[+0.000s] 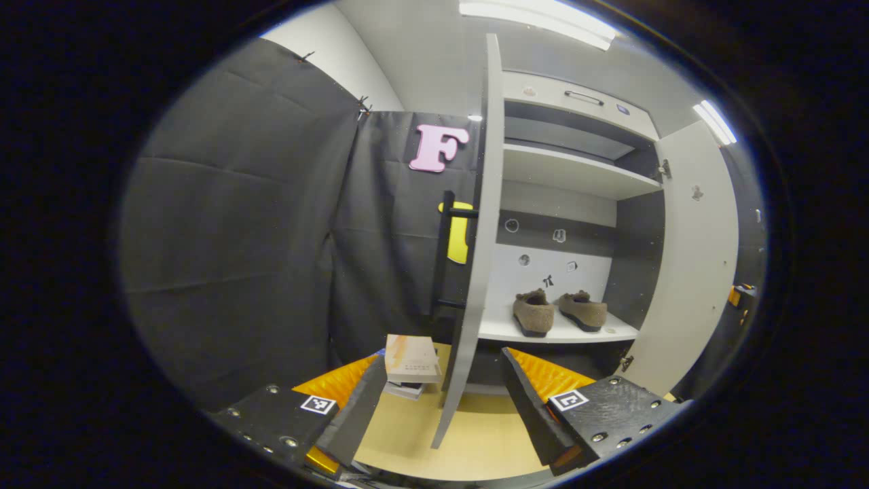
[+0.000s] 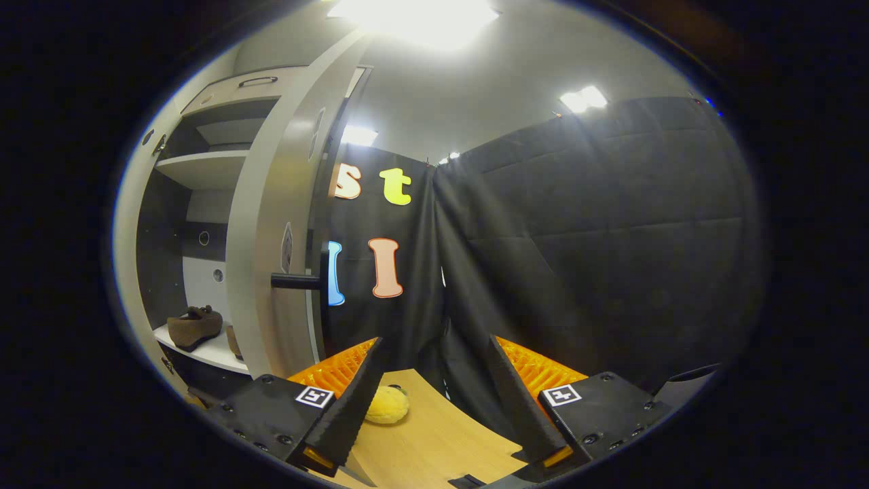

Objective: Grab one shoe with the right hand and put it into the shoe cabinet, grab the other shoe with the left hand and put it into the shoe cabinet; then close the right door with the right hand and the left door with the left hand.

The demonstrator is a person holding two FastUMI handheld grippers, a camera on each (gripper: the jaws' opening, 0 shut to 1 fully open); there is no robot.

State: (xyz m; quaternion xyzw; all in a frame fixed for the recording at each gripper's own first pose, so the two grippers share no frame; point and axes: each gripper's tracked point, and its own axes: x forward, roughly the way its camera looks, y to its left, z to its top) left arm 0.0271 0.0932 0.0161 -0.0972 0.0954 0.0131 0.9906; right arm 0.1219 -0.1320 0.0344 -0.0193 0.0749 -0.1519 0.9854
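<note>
Two brown shoes [image 1: 533, 313] [image 1: 584, 310] stand side by side on the lower shelf [image 1: 563, 333] of the white shoe cabinet. Both doors stand open. The left door [image 1: 475, 258] is edge-on straight ahead of my left gripper [image 1: 441, 407], which is open with nothing between its fingers. The right door [image 1: 699, 251] swings out at the far right of the left gripper view. In the right gripper view the right door [image 2: 271, 231] with its dark handle [image 2: 295, 280] is just left of my right gripper [image 2: 434, 401], which is open and holds nothing. One shoe [image 2: 195, 327] shows inside.
A stack of books [image 1: 411, 363] lies on the wooden table [image 1: 475, 435] left of the left door. A yellow plush ball [image 2: 387, 405] rests on the table [image 2: 434, 441] near my right gripper's left finger. Black cloth walls close in on both sides.
</note>
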